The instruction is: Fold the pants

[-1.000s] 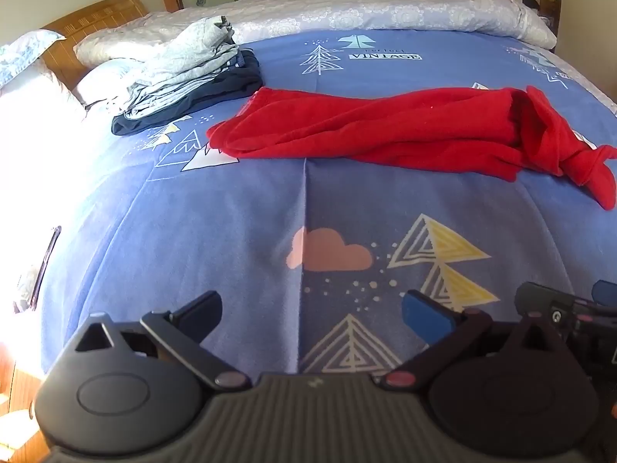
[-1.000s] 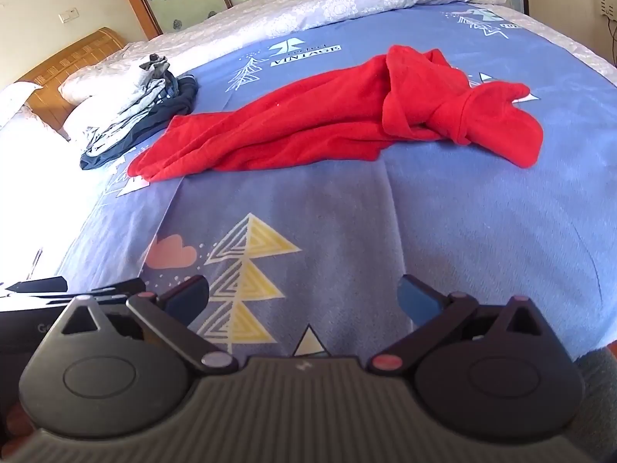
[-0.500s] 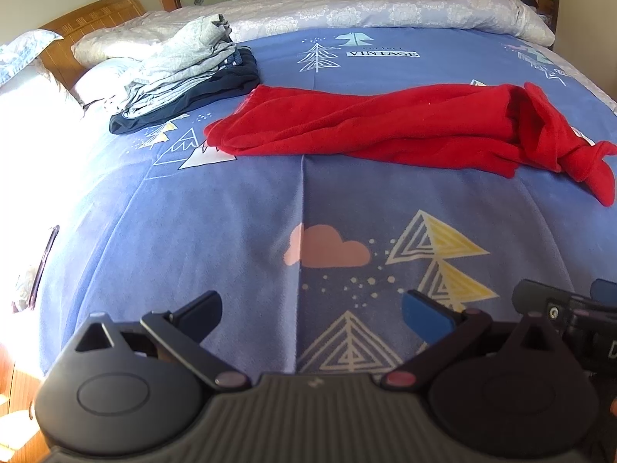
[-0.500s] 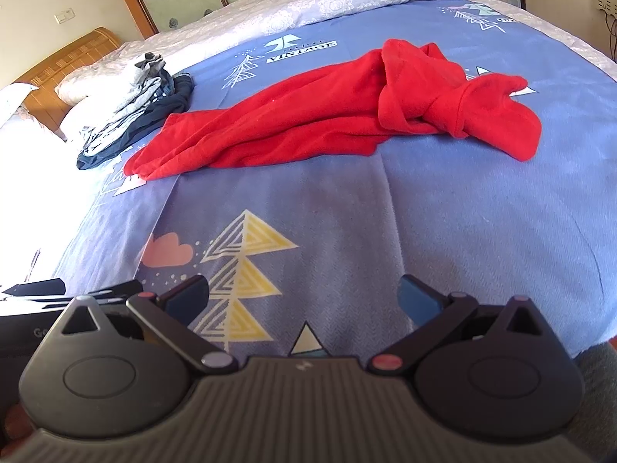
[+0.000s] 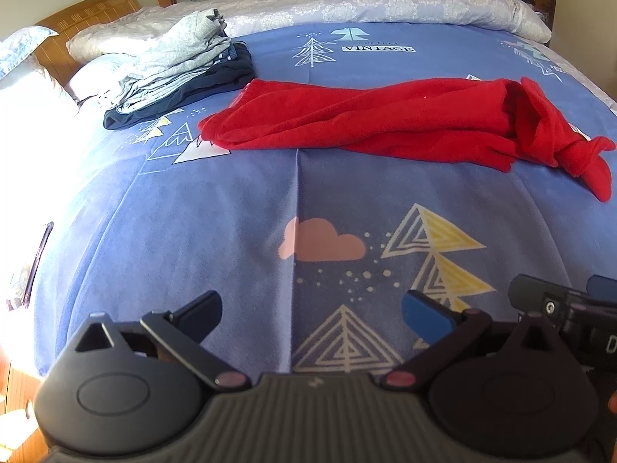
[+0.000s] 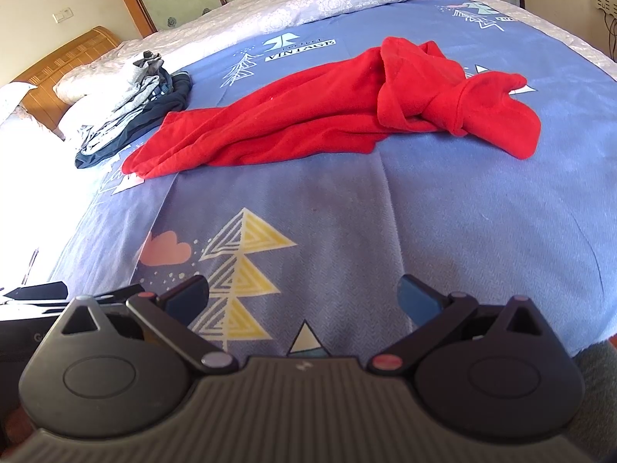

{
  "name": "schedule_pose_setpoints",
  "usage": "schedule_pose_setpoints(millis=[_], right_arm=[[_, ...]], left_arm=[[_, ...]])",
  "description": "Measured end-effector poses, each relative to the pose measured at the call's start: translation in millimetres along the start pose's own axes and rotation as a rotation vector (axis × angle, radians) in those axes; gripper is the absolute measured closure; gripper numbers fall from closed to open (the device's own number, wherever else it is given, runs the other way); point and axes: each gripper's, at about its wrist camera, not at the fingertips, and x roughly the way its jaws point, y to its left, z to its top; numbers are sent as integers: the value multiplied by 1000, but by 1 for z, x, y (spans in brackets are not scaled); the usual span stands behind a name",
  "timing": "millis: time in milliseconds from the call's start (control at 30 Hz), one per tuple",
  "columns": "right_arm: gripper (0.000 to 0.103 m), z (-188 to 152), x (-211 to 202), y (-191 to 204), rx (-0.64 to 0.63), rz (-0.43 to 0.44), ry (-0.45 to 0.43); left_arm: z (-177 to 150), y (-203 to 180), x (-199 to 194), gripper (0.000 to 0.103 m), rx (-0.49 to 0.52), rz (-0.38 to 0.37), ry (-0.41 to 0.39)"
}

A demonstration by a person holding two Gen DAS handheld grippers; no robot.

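Observation:
Red pants [image 5: 385, 119] lie crumpled across the middle of the blue patterned bedspread [image 5: 216, 208], with a twisted bunch at their right end. They also show in the right wrist view [image 6: 308, 119], the bunched end [image 6: 462, 96] at the right. My left gripper [image 5: 312, 308] is open and empty, low over the near part of the bed, well short of the pants. My right gripper [image 6: 302, 293] is open and empty too, beside the left one near the bed's front edge.
A stack of folded grey and navy clothes [image 5: 181, 73] sits at the back left of the bed, also in the right wrist view [image 6: 139, 104]. A white quilt [image 5: 366, 4] lies along the far side. A wooden headboard [image 5: 81, 15] and pillows are at the left.
Both grippers have edged slightly forward toward the pants. Both stay open. The pants have not moved.

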Motion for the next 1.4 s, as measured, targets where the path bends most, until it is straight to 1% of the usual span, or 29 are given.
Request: schedule_pose_setpoints(millis=[100,167,267,333,400,433,500,567,633,667,700,733,767,800,833,867,900,933,1033,1133,1167,1200,1233,1267,1300,1333,1367,1400], right_arm=[[0,0,0,0,1,2,-1],[0,0,1,0,1,2,0],[0,0,0,0,1,0,-2],[0,0,0,1,-1,-4,-8],[0,1,-1,0,-6,-11,-22],[0,2,-1,1,-10,-17,-32],[0,3,-2,0,-16,-28,-50],[0,5,-2,-1,-15,-29,-57],[0,7,-1,-2,-10,-27,-67],[3,8,-1,-4,-11,-27,-76],[11,9,-2,-5,-15,-29,-87],[16,11,-2,-7,-18,-29,-94],[30,14,-1,-9,-16,-24,-97],[42,17,-1,-12,-9,-19,-98],[46,19,0,-16,0,-14,-96],[54,21,1,-20,9,-11,-97],[59,23,2,-22,15,-14,-99],[59,24,2,-24,16,-18,-103],[60,28,6,-28,3,-43,-111],[59,37,14,-37,3,-81,-121],[58,42,17,-41,10,-96,-127],[54,48,19,-46,16,-109,-137],[50,52,20,-50,16,-123,-147],[41,57,22,-53,11,-142,-160],[36,63,25,-55,0,-164,-176],[34,67,26,-56,-15,-183,-188],[33,71,29,-57,-35,-199,-198],[33,75,32,-57,-56,-207,-208]], left_arm=[[0,0,1,0,-2,-4,0],[0,3,4,0,-9,-11,14],[1,15,9,0,-72,-74,22],[2,29,14,0,-146,-145,43],[2,46,19,2,-215,-189,60],[3,53,20,6,-232,-203,53],[7,66,20,6,-239,-192,23],[15,84,19,7,-286,-189,-14],[25,102,20,11,-333,-186,-37],[33,112,21,13,-354,-179,-73],[40,118,24,14,-356,-154,-91],[47,123,26,16,-350,-132,-103],[56,126,32,18,-332,-104,-99],[64,130,37,19,-323,-94,-103],[73,134,43,22,-316,-87,-103],[83,139,49,25,-316,-87,-113],[92,143,56,27,-311,-82,-108],[101,147,63,29,-308,-77,-111],[126,156,91,29,-289,-63,-95],[146,154,119,29,-239,-43,-86],[151,152,130,29,-222,-37,-72],[155,150,141,30,-213,-38,-50],[157,148,148,38,-207,-48,-36],[159,145,156,52,-199,-65,-12],[161,142,165,60,-185,-88,18],[162,139,172,77,-176,-106,44],[161,137,179,101,-177,-130,71],[160,137,184,101,-192,-156,88]])
